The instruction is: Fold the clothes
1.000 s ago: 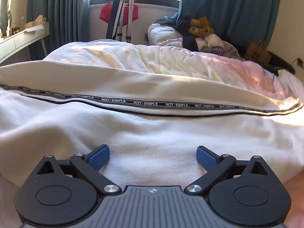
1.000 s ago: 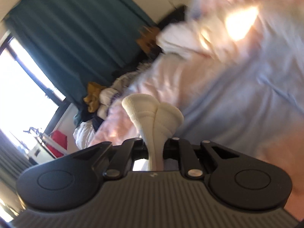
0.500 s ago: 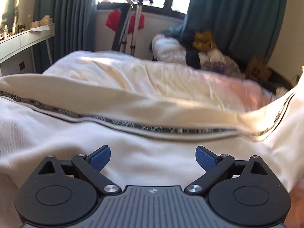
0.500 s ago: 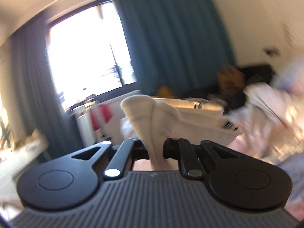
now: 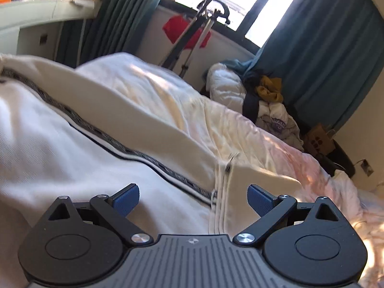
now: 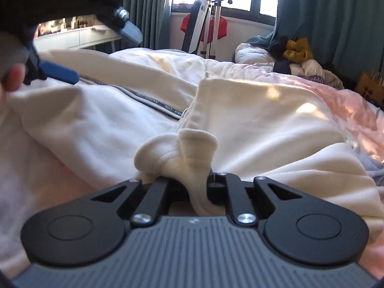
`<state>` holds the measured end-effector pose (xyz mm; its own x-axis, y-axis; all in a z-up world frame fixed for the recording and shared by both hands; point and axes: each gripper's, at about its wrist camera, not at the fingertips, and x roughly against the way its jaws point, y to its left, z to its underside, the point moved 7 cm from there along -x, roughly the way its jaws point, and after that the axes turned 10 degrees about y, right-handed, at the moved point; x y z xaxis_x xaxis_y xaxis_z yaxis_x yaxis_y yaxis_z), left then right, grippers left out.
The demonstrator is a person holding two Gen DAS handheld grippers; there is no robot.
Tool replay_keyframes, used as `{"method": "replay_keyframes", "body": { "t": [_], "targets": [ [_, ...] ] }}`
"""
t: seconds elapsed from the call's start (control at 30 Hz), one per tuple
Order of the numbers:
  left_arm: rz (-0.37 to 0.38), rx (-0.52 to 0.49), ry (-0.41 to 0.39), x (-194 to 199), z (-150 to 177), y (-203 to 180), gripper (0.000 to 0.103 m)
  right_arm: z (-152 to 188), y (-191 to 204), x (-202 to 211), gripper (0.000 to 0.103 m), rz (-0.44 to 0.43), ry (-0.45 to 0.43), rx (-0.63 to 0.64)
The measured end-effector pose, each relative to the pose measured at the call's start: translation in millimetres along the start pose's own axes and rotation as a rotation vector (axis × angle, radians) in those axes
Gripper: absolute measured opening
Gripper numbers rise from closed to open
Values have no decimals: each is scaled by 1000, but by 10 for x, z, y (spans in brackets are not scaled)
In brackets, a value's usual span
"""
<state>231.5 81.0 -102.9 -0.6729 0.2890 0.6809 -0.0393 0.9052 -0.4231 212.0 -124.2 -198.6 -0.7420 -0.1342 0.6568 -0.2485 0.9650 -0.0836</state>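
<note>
Cream fleece: the garment (image 6: 276, 129), a zip-up top with a black lettered tape (image 5: 100, 129) along its opening, is lying spread across the bed (image 5: 276, 144), and I am holding one bunched edge of it.

Right gripper (image 6: 196, 187): I am keeping its jaws closed tight on a thick wad of that fleece, and the panel attached to it is lying doubled over the body of the garment, its ribbed edge running up the middle.

Left gripper (image 5: 193, 200): I am holding it wide open just above the cloth, blue pads (image 5: 126, 199) well apart, nothing between them.

Step in hand, as I judge it: one side is being laid across the front. The next move is calling for the right jaws to let go once the panel is sitting flat, and for the left to pick a grip on the far side.

View notes: the left wrist view is showing the zip pull (image 5: 229, 165) and the length of tape; the right wrist view alone is showing the grip itself, plus the left tool from outside.

Surroundings: clothes pile (image 6: 297, 55), teal curtains (image 5: 331, 52), folded stand (image 6: 206, 24) by the window.
</note>
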Motion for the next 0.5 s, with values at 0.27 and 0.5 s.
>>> {"method": "replay_keyframes", "body": {
  "t": [0.27,0.5],
  "targets": [
    [133,33,28,10,131,-64,98,-226,-119,379,12,-44,-147,-125],
    [400,135,128,-28,154,-164,102,-358,-183,479,12,-55,-174,-139]
  ]
}}
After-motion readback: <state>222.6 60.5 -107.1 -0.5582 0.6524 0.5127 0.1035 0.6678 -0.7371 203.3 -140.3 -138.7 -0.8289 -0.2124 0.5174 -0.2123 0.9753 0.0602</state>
